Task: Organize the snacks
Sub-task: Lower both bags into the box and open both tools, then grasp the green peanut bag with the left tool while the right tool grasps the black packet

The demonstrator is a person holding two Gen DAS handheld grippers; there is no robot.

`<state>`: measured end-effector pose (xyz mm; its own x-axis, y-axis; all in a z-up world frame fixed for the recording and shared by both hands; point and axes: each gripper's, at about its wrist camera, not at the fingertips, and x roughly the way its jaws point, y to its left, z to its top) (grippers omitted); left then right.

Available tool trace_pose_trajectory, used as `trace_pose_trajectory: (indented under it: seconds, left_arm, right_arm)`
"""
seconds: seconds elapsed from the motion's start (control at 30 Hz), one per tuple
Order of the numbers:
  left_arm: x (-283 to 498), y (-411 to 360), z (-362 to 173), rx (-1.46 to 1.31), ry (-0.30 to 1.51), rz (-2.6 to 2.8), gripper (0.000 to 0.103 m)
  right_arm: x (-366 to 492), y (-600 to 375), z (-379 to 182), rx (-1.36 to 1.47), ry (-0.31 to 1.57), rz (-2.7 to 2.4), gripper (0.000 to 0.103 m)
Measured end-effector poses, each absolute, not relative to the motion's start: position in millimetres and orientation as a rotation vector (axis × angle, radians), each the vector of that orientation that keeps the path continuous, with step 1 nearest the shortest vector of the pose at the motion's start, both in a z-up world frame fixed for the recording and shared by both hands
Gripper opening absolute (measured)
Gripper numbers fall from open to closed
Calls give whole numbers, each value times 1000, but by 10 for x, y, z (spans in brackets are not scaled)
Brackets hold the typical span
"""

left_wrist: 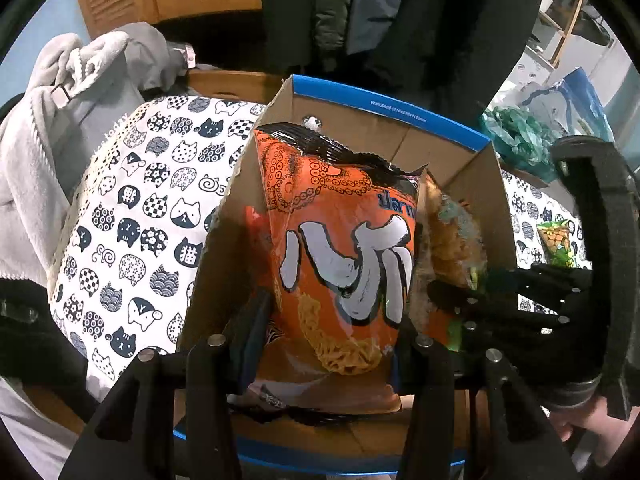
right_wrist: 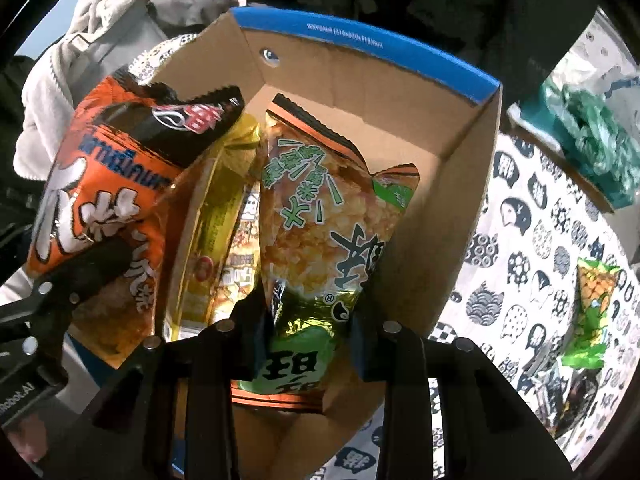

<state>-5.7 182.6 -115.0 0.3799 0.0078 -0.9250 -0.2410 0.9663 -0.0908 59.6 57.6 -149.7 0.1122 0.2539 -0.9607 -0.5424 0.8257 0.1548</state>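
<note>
Both grippers point down into the open brown cardboard box with a blue rim [left_wrist: 390, 100], which sits on a white cloth printed with dark cat faces [left_wrist: 132, 216].

In the left wrist view the left gripper [left_wrist: 328, 344] clamps the lower end of an orange snack bag with big white lettering and a black top [left_wrist: 340, 240], standing upright in the middle of the box. At the right edge of that frame the right gripper [left_wrist: 472, 300] reaches in, with a bare hand [left_wrist: 588, 424] on its handle at lower right.

In the right wrist view the right gripper [right_wrist: 308, 320] has its jaws narrow, pinching a green and orange bag of puffed rice crackers [right_wrist: 320, 216] that stands inside the box at centre. A gold foil packet [right_wrist: 212, 216] leans between it and the orange bag at the left of the frame. A small green snack packet [right_wrist: 592, 308] lies on the cloth at right, well apart from the box; its print is too blurred to read.
</note>
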Motion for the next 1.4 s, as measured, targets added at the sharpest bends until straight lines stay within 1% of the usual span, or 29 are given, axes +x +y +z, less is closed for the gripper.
trace_pose_trajectory:
  seconds: [0.03,0.1,0.13,0.17,0.2,0.3,0.37,0.43,0.53,0.6,0.63,0.67,0.8,0.93,1.03,1.4]
  left_arm:
    - [-54,1832,-1160,-233,1177,161,50]
    - [-50,1841,-1179,-246,1185,161,51]
    - [-48,1841,-1187,-251,1189,165,51]
    - [-47,1845,-1192,-251,1189,170,51]
    - [-52,1843,-1180,-250,1180,176,51]
    - [-54,1818,-1136,-236,1170,181,61]
    - [-54,1795,-1104,-230,1161,186,65]
    - [-50,1769,-1081,-227,1158,187,71]
    - [-47,1693,-1034,-220,1151,176,72]
    - [-40,1626,-998,-214,1146,165,76]
    - [-37,1584,-978,-210,1142,159,77]
    - [-35,1551,-961,-206,1140,154,77]
    - [-31,1356,-877,-180,1132,118,77]
    - [-33,1124,-797,-145,1121,78,81]
    - [-34,960,-770,-121,1122,49,81]
    - [-1,304,-815,-18,1139,-60,81]
  right_arm:
    - [597,568,-1483,-254,1334,604,34]
    - [612,539,-1445,-235,1326,611,47]
    - [614,506,-1402,-214,1318,617,50]
    - [615,482,-1367,-201,1311,617,58]
    - [625,451,-1325,-186,1301,620,60]
    - [635,353,-1177,-156,1271,621,63]
    - [629,303,-1096,-146,1253,623,65]
    - [618,250,-1027,-137,1247,626,66]
    - [569,174,-888,-126,1224,632,66]
    - [530,110,-792,-132,1207,637,69]
    - [512,66,-748,-137,1198,638,70]
    - [490,26,-710,-144,1193,639,72]
    - [407,-155,-609,-191,1176,638,72]
    - [341,-415,-516,-209,1167,631,72]
    - [331,-645,-459,-218,1164,609,72]
    - [363,-1610,-554,-232,1197,480,72]
